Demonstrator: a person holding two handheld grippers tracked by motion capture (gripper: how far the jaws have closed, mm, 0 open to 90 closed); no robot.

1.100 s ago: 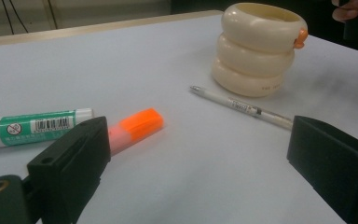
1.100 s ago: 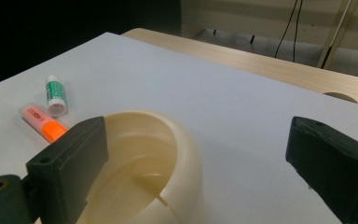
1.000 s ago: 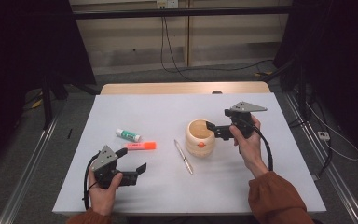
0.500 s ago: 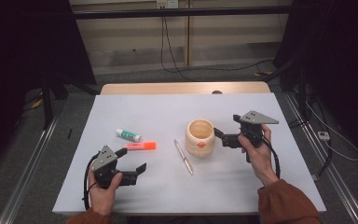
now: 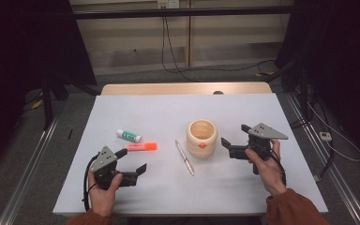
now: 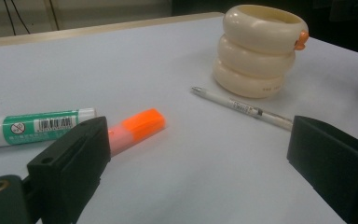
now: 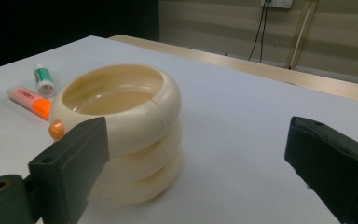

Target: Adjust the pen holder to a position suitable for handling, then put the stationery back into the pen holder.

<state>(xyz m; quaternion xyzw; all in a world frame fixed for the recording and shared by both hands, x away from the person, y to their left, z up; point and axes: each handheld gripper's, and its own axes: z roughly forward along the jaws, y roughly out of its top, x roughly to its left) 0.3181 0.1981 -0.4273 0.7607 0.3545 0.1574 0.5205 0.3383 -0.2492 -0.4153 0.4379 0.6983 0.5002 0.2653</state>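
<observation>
1. So, quick rundown: my right gripper (image 5: 230, 146) sits right of centre in the high view, jaws wide apart and holding nothing, pointed at the cup (image 5: 201, 138), near it but not touching.
2. My left gripper (image 5: 138, 172) is low left in that view, jaws also spread and empty. It's aimed across the table (image 5: 262, 112) with the highlighter (image 5: 142, 146) just ahead of it.
3. That cup is a cream, three-ringed pot with a small orange knob on its side, standing upright mid-frame. From the right gripper view it lies mostly behind the left-hand jaw, lower left of the picture (image 7: 121, 135), so I'm off-centre if I want to grab it.
4. My guess at the step: pick up one of the writing things and drop it in the cup. Closest ones are the highlighter and the pen (image 5: 184, 157), which lies just left of the cup. The glue stick (image 5: 129, 136) sits up-left of the highlighter.
5. Doing it well, I reckon: go for the highlighter with the left, square the jaws across its short side, grip near the middle so it doesn't swing.
6. Keep the right one beside the cup to steady it. It looks light and could tip if something bumps the rim.
</observation>
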